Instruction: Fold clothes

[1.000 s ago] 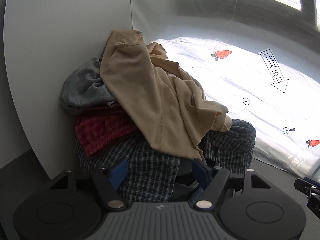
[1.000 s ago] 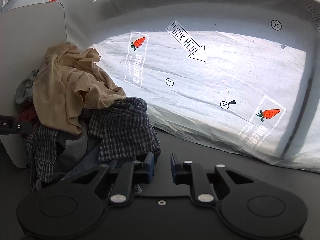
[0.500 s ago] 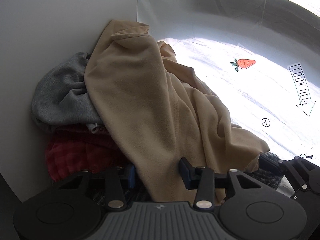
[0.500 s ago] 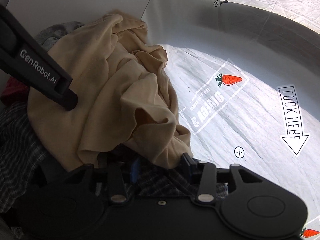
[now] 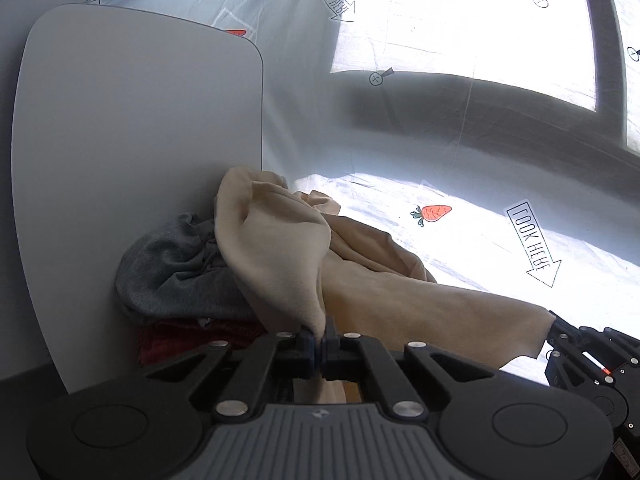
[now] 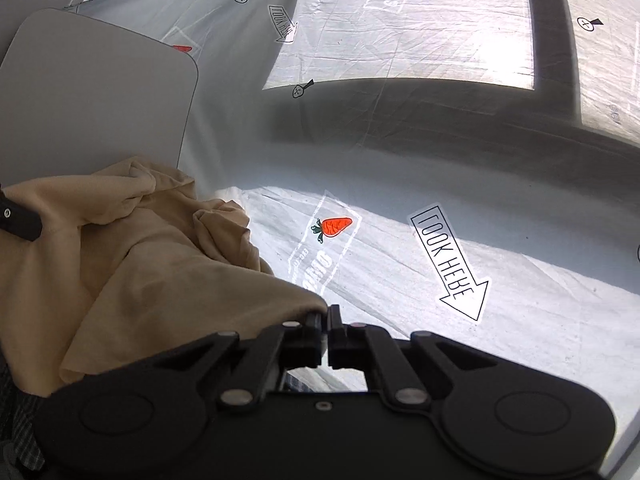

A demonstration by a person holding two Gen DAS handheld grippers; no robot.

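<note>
Hidden: the lower pile is cut off by both gripper bodies; only a sliver of checked fabric [image 6: 16,432] is seen at the right view's left edge.
Left gripper [image 5: 319,346]: fingers are clenched on a fold of the beige garment [image 5: 280,256].
Right gripper [image 6: 325,334]: fingers are pinched on the beige garment's [image 6: 160,280] edge.
Pose: both grippers are held level, the cloth stretched between them.
Pile: grey garment [image 5: 176,272] over red garment [image 5: 192,334], set against the white panel [image 5: 132,140].
Beyond: printed plastic sheet [image 6: 400,264].
</note>
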